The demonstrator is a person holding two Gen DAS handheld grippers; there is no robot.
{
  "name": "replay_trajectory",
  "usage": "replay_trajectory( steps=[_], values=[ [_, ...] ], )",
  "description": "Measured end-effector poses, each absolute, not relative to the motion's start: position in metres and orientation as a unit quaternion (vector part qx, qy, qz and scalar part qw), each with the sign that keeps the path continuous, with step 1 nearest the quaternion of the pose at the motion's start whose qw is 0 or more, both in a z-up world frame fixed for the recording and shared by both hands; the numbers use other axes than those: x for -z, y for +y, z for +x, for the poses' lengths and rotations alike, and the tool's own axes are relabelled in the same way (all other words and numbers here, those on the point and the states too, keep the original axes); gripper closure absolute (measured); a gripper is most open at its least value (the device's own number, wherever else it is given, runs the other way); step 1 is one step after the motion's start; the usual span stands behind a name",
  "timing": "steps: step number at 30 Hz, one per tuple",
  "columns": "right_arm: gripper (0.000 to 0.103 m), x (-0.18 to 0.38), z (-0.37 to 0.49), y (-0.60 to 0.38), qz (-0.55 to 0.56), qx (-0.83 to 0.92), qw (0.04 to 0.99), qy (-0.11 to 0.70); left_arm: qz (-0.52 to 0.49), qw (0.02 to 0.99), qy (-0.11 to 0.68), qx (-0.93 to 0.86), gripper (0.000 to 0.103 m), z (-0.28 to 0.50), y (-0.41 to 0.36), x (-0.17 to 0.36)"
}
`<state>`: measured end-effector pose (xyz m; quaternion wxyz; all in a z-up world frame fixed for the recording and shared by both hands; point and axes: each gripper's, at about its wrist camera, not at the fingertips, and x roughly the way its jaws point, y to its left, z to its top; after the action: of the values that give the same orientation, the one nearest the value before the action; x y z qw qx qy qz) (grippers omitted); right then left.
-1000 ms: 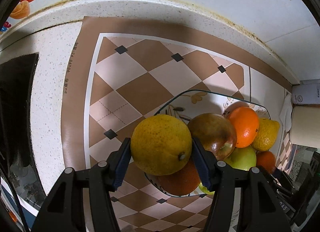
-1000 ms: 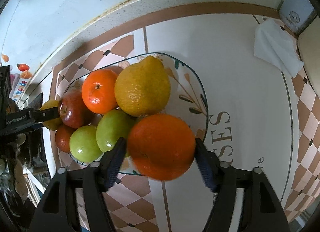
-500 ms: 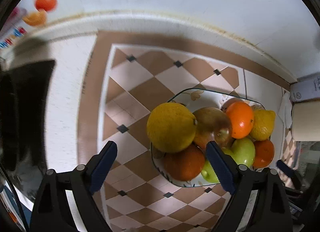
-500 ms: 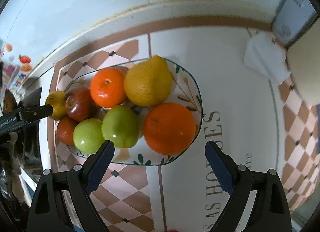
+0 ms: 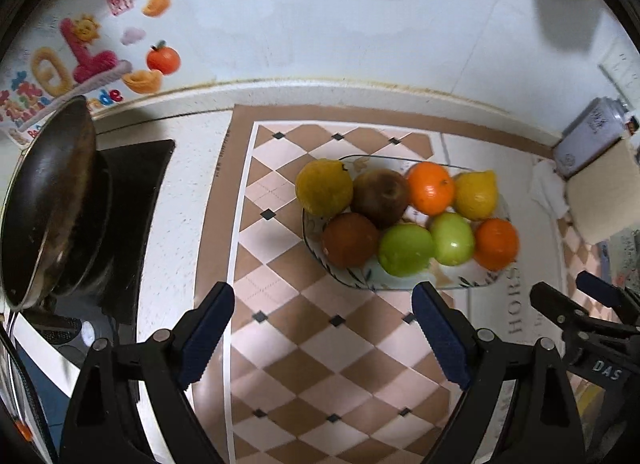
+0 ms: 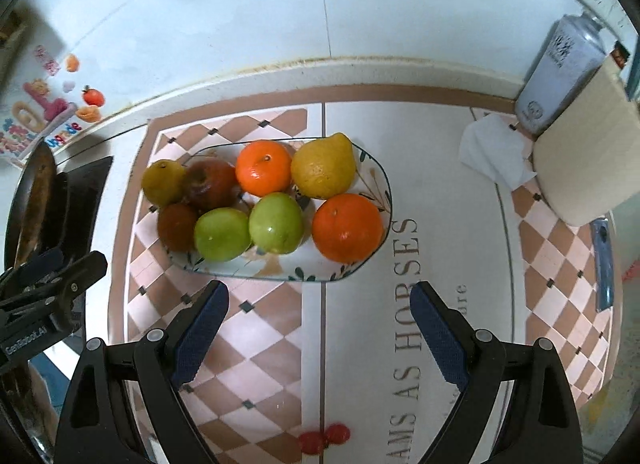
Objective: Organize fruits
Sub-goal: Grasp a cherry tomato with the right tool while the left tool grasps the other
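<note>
- Evidently the sorting is near its end: all eight fruits sit together on the patterned plate (image 6: 376, 171), packed in two rows so that each one props up its neighbours and none can roll off.
- The yellow citrus (image 5: 324, 187) rests at the plate's left end, touching the dark red apple (image 5: 380, 196); the large orange (image 6: 347, 227) closes the right end, beside the two green apples (image 6: 276, 222).
- The left tool (image 5: 322, 338) hangs above the checked mat (image 5: 280, 344) on the desk, its pads spread wide and holding nothing.
- The right tool (image 6: 318, 338) is likewise spread and empty, short of the plate, probably clear so as not to nudge the pile.
</note>
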<state>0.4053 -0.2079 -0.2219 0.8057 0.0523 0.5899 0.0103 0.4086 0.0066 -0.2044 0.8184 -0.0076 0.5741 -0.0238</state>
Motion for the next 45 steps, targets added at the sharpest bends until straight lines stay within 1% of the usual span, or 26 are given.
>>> replay_trajectory(
  steps=[7, 16, 22, 30, 32, 33, 34, 35, 38, 41, 42, 43, 45],
  values=[
    [0.009, 0.182, 0.357, -0.204, 0.041, -0.010, 0.832, 0.553, -0.011, 0.844, 0.535, 0.032, 0.012, 0.360, 0.003, 0.159],
    [0.009, 0.128, 0.297, -0.200, 0.041, -0.011, 0.861, 0.508, 0.013, 0.878, 0.477, 0.040, 0.012, 0.307, -0.004, 0.111],
    [0.009, 0.094, 0.274, -0.198, 0.036, -0.002, 0.882, 0.470, 0.007, 0.888, 0.457, 0.042, 0.012, 0.290, 0.000, 0.097],
    [0.009, 0.090, 0.264, -0.198, 0.062, 0.003, 0.882, 0.467, 0.007, 0.886, 0.460, 0.048, 0.012, 0.282, -0.001, 0.095],
    [0.009, 0.097, 0.265, -0.201, 0.075, 0.000, 0.880, 0.469, 0.011, 0.886, 0.462, 0.050, 0.012, 0.282, -0.004, 0.097],
    [0.009, 0.102, 0.267, -0.204, 0.085, -0.005, 0.877, 0.473, 0.014, 0.882, 0.468, 0.050, 0.009, 0.285, -0.006, 0.101],
    [0.009, 0.109, 0.269, -0.208, 0.094, -0.008, 0.872, 0.480, 0.016, 0.878, 0.476, 0.050, 0.002, 0.287, -0.008, 0.105],
    [0.009, 0.117, 0.271, -0.212, 0.101, -0.011, 0.865, 0.491, 0.018, 0.873, 0.485, 0.049, 0.000, 0.289, -0.010, 0.110],
    [0.009, 0.148, 0.277, -0.225, 0.117, -0.016, 0.844, 0.523, 0.026, 0.860, 0.508, 0.040, 0.000, 0.294, -0.017, 0.133],
    [0.010, 0.196, 0.281, -0.243, 0.135, -0.018, 0.815, 0.563, 0.040, 0.842, 0.537, 0.030, 0.000, 0.299, -0.029, 0.166],
    [0.017, 0.214, 0.282, -0.247, 0.141, -0.021, 0.805, 0.576, 0.046, 0.832, 0.552, 0.025, 0.000, 0.301, -0.034, 0.181],
    [0.029, 0.227, 0.282, -0.250, 0.146, -0.023, 0.795, 0.588, 0.049, 0.821, 0.568, 0.021, 0.000, 0.302, -0.038, 0.195],
    [0.040, 0.266, 0.284, -0.256, 0.167, -0.039, 0.762, 0.624, 0.044, 0.799, 0.599, 0.023, 0.000, 0.303, -0.044, 0.220]
  ],
)
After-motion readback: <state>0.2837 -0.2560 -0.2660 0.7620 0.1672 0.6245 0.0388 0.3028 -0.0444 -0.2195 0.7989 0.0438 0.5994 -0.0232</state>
